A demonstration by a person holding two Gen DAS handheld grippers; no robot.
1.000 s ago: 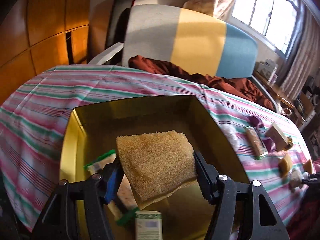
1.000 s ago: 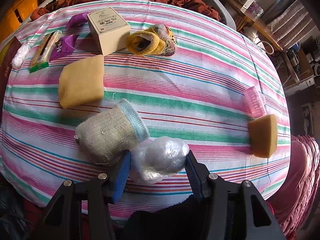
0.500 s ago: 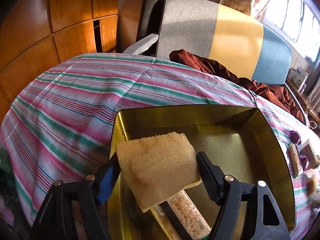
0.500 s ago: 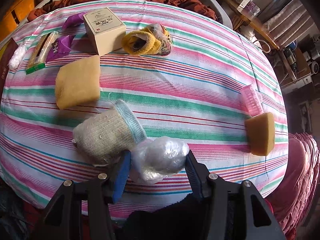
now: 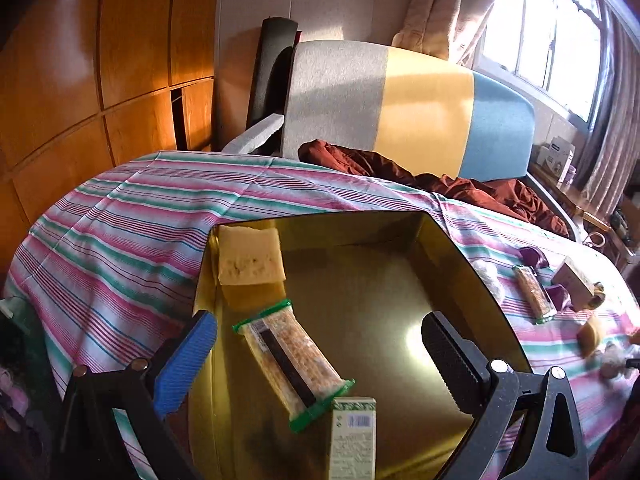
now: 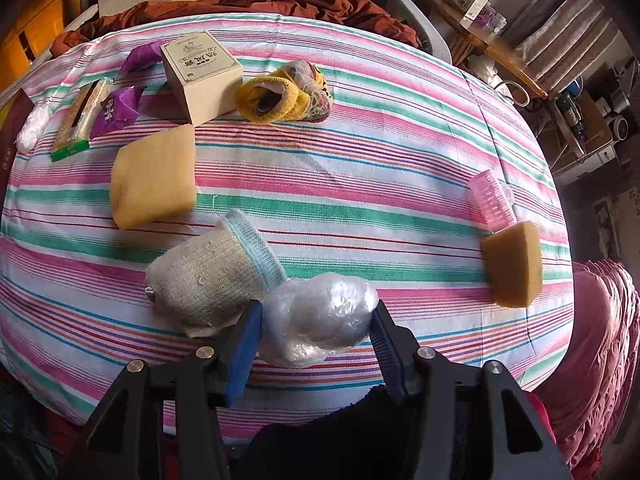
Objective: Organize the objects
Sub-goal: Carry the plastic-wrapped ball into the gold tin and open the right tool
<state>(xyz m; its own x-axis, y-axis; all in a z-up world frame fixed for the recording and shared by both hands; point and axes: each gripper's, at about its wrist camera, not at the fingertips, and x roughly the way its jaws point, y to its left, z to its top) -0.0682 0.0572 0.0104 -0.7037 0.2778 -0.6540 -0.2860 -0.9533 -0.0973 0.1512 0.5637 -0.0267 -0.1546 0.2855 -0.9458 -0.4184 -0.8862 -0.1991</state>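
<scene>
A gold tin box (image 5: 472,272) sits on the striped tablecloth. A yellow sponge (image 5: 250,262) lies in its far left corner, with a snack bar (image 5: 292,360) and a small green-and-white carton (image 5: 354,436) nearer me. My left gripper (image 5: 320,344) hangs open and empty above the box. My right gripper (image 6: 316,336) is shut on a crumpled clear plastic bundle (image 6: 320,316) near the table's front edge, next to a rolled grey sock (image 6: 212,280).
On the cloth lie two yellow sponges (image 6: 154,176) (image 6: 514,264), a pink roller (image 6: 490,200), a beige box (image 6: 202,76), a yellow knit bundle (image 6: 286,98), a snack bar (image 6: 82,118) and purple packets (image 6: 118,110). A sofa (image 5: 400,108) stands behind.
My left gripper opened and let the sponge go; the sponge now lies in the box's far left corner. The right gripper kept its hold on the plastic bundle and barely moved.
</scene>
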